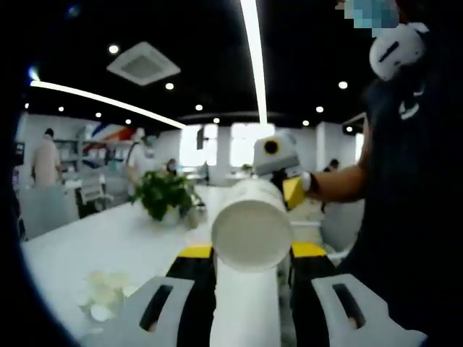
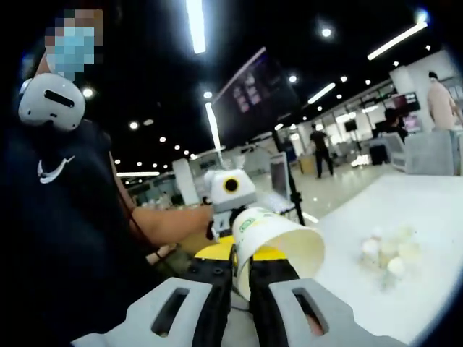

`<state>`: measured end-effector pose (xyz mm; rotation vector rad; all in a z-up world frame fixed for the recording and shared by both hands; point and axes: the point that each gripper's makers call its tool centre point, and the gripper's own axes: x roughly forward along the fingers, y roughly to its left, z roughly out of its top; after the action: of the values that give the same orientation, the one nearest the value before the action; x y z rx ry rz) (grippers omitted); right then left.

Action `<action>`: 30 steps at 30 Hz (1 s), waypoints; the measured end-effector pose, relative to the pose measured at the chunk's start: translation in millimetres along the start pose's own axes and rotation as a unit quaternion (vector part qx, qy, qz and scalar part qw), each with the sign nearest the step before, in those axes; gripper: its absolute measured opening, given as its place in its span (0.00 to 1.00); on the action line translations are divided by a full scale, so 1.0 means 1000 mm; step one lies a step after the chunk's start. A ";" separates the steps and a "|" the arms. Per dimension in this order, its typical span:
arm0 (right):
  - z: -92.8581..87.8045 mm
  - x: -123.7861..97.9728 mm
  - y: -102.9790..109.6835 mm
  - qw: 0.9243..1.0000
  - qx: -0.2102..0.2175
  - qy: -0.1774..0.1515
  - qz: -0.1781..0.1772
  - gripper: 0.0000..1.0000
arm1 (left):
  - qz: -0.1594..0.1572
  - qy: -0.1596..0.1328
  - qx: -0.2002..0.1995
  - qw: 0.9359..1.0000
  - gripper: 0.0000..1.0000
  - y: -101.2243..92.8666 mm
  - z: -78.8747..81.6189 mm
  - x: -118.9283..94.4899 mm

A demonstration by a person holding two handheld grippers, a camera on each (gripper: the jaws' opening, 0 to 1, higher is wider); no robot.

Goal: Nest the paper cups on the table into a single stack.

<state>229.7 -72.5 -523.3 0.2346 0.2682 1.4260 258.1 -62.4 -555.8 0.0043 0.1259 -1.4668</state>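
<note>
Left gripper [image 1: 249,289] jaws clamped on white cup stack [image 1: 249,246], flat bottom facing camera, held up above desk [image 1: 108,242]. Right gripper [image 2: 242,289] jaws squeezing rim of single paper cup [image 2: 278,242] (open mouth showing). Small white cups [image 2: 387,253] sit in bunch near desk edge. Green plant [image 1: 166,194] further back on desk.

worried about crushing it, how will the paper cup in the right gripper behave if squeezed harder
The cup looks thin-walled and empty, so probably light and easily dented. The right gripper seems to pinch its wall near the open rim, likely the floppiest part, so it may ovalise.
</note>
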 end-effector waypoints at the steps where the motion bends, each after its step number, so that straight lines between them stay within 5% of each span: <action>1: 0.000 0.001 0.001 1.000 0.000 0.001 0.001 0.01 | -0.001 -0.001 0.003 1.000 0.36 0.000 0.000 0.000; 10: 0.002 0.004 0.000 1.000 -0.011 0.005 0.004 0.00 | 0.019 -0.007 -0.008 1.000 0.49 0.009 0.001 -0.002; 16: 0.001 0.005 -0.003 1.000 -0.022 0.021 -0.005 0.00 | 0.095 0.000 -0.023 0.995 0.84 0.037 -0.003 -0.009; 19: -0.002 0.005 -0.005 0.998 -0.038 0.040 -0.012 0.00 | 0.105 -0.004 -0.033 0.994 0.97 0.043 -0.004 -0.012; 26: -0.003 0.002 -0.015 0.993 -0.060 0.090 -0.035 0.00 | 0.149 0.024 -0.032 0.988 0.99 0.058 -0.016 -0.025; 30: 0.004 -0.001 -0.021 0.988 -0.083 0.122 -0.053 0.00 | 0.198 0.047 -0.029 0.979 0.99 0.072 -0.033 -0.035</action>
<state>250.4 -76.5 -526.4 -0.0906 0.3557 1.3628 323.6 -17.0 -590.6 0.0480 0.2308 -1.0648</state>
